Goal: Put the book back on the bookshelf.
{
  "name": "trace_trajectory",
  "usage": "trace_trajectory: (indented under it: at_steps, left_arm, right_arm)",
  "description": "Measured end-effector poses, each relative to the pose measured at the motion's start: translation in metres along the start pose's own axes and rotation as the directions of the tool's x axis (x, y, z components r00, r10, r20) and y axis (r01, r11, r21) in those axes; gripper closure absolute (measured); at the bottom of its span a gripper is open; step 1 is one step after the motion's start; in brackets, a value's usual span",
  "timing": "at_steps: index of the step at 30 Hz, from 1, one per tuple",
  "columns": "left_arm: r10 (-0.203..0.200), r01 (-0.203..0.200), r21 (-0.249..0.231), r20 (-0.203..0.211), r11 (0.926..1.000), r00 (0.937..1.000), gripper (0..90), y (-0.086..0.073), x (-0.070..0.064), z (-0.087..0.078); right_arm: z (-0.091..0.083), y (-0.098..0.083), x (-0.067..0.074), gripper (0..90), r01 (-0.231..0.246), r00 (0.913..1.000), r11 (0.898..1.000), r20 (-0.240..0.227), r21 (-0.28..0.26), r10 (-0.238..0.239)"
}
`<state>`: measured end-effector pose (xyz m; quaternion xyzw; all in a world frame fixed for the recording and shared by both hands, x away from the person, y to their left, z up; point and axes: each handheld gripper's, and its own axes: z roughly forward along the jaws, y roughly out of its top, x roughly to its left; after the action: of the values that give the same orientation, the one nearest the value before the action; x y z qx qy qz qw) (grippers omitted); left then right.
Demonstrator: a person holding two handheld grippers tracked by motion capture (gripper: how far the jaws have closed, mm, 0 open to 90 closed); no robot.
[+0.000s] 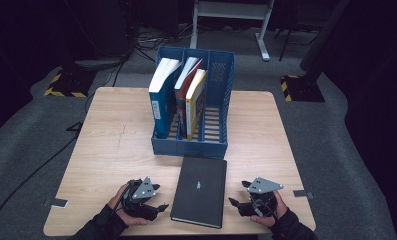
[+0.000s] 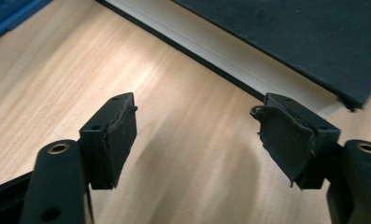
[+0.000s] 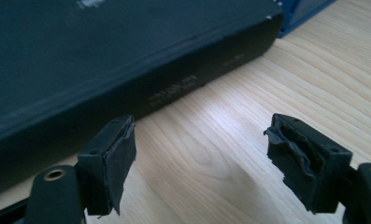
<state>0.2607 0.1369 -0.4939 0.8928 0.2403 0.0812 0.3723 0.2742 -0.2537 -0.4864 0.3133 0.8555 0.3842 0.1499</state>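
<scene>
A black book (image 1: 199, 191) lies flat on the wooden table (image 1: 111, 145), just in front of a blue file rack (image 1: 191, 147). My left gripper (image 1: 161, 206) rests low on the table to the left of the book, pointing at its page edge (image 2: 230, 60). Its jaws stand open with bare wood between them. On the book's right, my right gripper (image 1: 232, 201) faces the book's spine (image 3: 141, 102), open and holding nothing. The pads (image 3: 120, 161) are a short way from the spine.
The blue rack holds three upright books: a blue and white one (image 1: 161, 95), a red one (image 1: 185, 87) and a yellow one (image 1: 196, 100). Its right compartment (image 1: 213, 122) stands free. The table's front edge is close behind both hands. Dark floor and cables surround the table.
</scene>
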Motion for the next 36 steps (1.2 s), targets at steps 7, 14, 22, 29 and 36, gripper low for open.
trace_trajectory:
  at_steps: [7, 14, 22, 29, 36]
  left_arm:
    - [0.011, -0.01, -0.023, 0.044, 0.9997, 0.999, 25.7, 0.004, -0.009, -0.003]
    - [-0.005, 0.016, -0.087, 0.125, 0.9961, 0.9922, 22.7, 0.01, -0.012, -0.009]
    - [-0.04, 0.056, -0.105, 0.142, 0.9929, 0.989, 18.8, 0.027, -0.012, 0.002]
    - [-0.079, 0.089, -0.081, 0.123, 0.9927, 0.9893, 17.3, 0.035, -0.004, 0.016]
    - [-0.111, 0.119, -0.058, 0.137, 0.9912, 0.9843, 14.9, 0.048, 0.004, 0.034]
  right_arm:
    - [-0.002, 0.011, 0.016, 24.1, 0.009, 0.9978, 0.999, -0.065, -0.034, -0.011]
    - [0.002, 0.012, 0.019, 24.5, 0.011, 0.9972, 1.0, -0.074, -0.028, -0.013]
    - [0.0, 0.014, 0.022, 24.7, 0.036, 0.9952, 0.999, -0.09, -0.04, -0.039]
    - [0.0, 0.016, 0.022, 24.5, 0.042, 0.9948, 0.998, -0.091, -0.043, -0.046]
    - [0.003, 0.021, 0.026, 23.4, 0.059, 0.9899, 0.997, -0.127, -0.04, -0.064]
